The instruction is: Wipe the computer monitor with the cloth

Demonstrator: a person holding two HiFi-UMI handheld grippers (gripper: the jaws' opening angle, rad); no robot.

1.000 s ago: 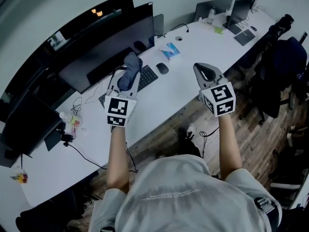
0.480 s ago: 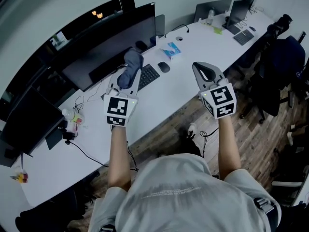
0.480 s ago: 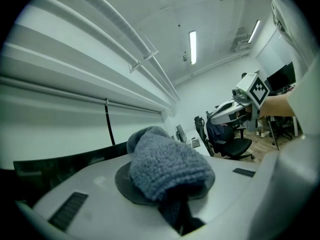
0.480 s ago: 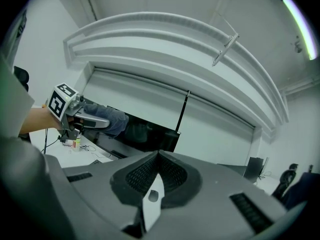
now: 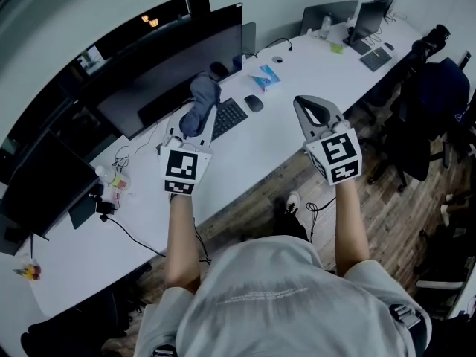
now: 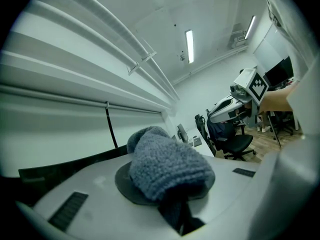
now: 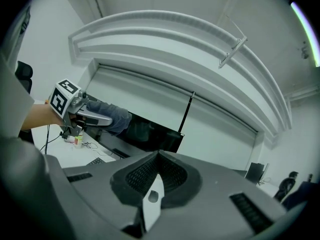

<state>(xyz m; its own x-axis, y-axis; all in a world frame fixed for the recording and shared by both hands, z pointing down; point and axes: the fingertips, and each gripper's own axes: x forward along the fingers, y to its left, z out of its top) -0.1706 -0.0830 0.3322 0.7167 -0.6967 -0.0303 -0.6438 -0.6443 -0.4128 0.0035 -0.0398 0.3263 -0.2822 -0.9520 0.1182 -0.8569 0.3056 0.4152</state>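
- The left gripper (image 5: 202, 111) is clamped on the grey-blue cloth (image 5: 204, 94), whose bulk bulges past the tips, so soft fabric rather than hard plastic would meet the screen
- It hangs over the keyboard (image 5: 227, 117), near the dark monitor (image 5: 175, 69); the cloth appears not to touch the glass
- The right gripper (image 5: 311, 111) is closed on nothing, above the desk (image 5: 312, 58) edge, probably just kept clear
- A mouse (image 5: 253, 103), blue packet (image 5: 263, 76) and cables (image 5: 128, 155) lie below the screen; a low wipe could catch them

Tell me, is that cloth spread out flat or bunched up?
Bunched up: the cloth is a thick wad clamped in the left gripper, bulging past its tips.
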